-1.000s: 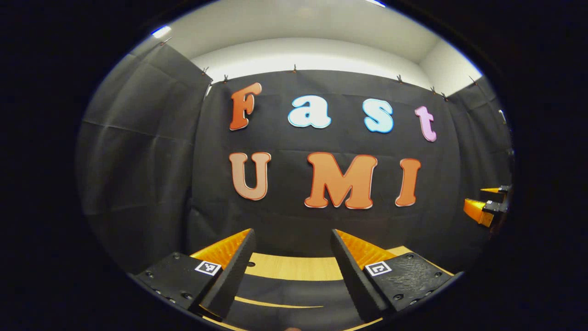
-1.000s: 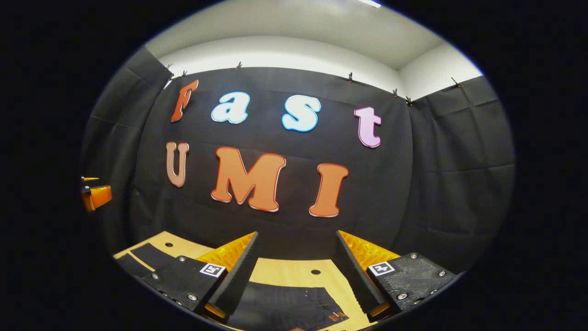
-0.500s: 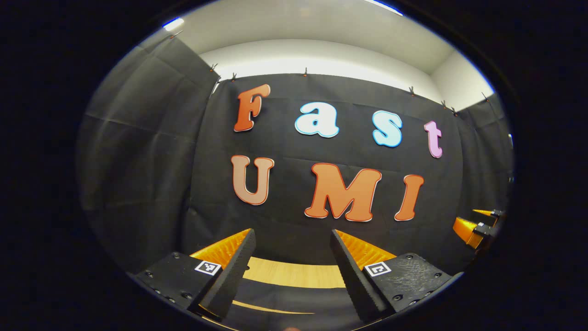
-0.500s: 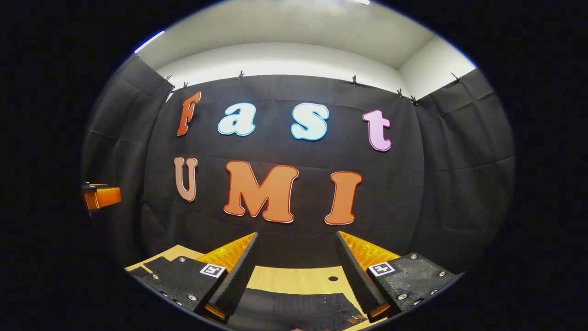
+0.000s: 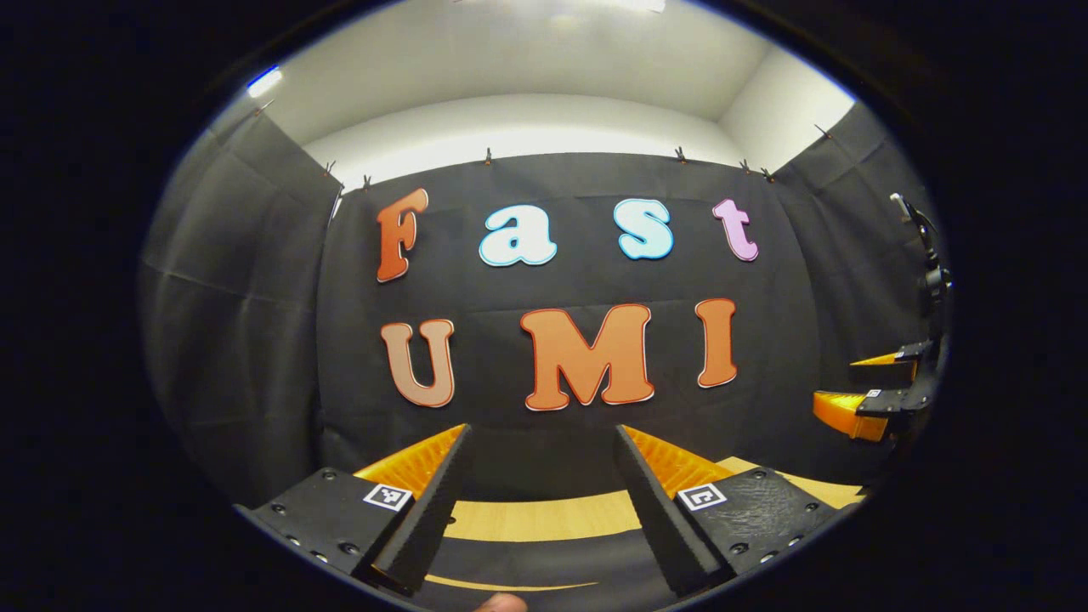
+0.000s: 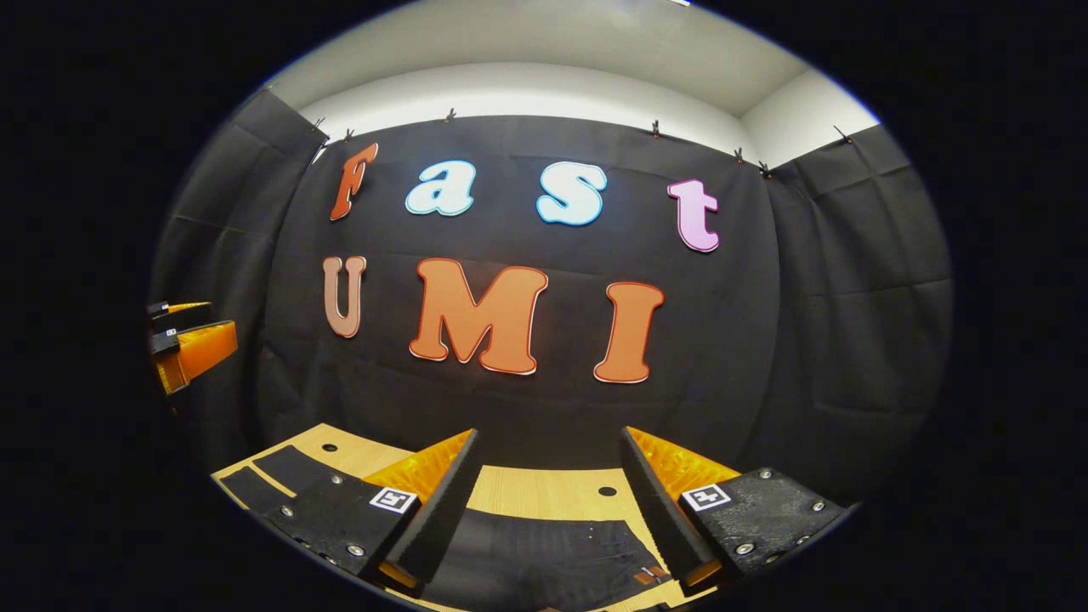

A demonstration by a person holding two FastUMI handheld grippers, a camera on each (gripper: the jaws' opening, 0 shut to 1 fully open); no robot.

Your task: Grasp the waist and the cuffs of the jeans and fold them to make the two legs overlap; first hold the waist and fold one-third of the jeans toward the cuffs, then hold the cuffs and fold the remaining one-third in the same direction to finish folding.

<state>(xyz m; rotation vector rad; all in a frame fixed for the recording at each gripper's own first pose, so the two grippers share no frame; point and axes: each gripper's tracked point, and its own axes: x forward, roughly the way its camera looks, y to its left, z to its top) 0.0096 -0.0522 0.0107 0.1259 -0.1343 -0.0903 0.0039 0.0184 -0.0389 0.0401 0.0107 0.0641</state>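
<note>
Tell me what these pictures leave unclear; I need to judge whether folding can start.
- jeans, right gripper view: cut off by the lower edge and the right gripper's own fingers, so the full layout is unseen.
- jeans, left gripper view: a dark strip behind the left gripper; which part cannot be told.
- table: mostly out of frame.

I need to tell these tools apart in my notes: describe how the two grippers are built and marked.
Both look alike. The left gripper and right gripper each have two wedge-shaped jaws tapering forward, with ribbed inner faces. Each jaw sits on a flat black textured plate fastened with small screws, and each plate carries a small square black-and-white marker. No cables are visible along them.
</note>
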